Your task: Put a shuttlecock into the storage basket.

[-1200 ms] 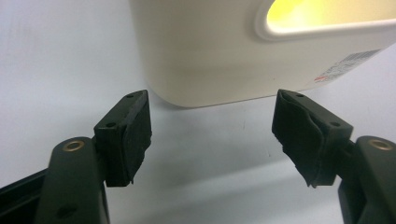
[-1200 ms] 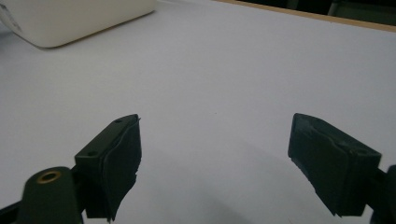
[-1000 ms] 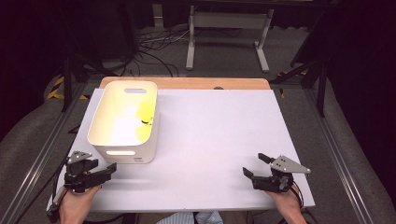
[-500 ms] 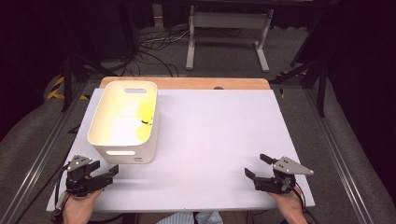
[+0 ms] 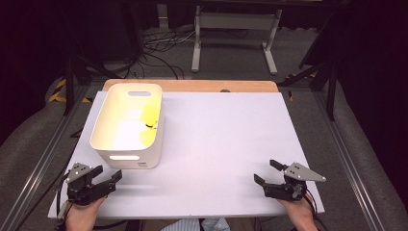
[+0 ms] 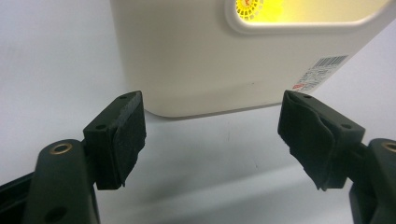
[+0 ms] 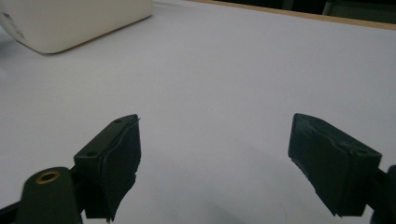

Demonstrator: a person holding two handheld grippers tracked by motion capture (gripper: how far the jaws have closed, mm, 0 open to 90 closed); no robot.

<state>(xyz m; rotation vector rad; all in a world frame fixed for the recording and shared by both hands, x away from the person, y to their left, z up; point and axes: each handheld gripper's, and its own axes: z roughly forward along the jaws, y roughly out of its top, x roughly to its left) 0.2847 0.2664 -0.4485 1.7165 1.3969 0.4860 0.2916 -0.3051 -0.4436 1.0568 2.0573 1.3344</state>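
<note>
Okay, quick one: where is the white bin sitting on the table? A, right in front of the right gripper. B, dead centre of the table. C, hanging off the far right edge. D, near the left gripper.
D: in the high view the white bin stands on the table's left side, just beyond the left gripper, whose open jaws face its near wall.

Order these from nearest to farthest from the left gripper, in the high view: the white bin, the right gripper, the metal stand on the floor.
1. White bin, just ahead of the left gripper.
2. Right gripper, across the table's near edge.
3. Metal stand, beyond the far edge.
</note>
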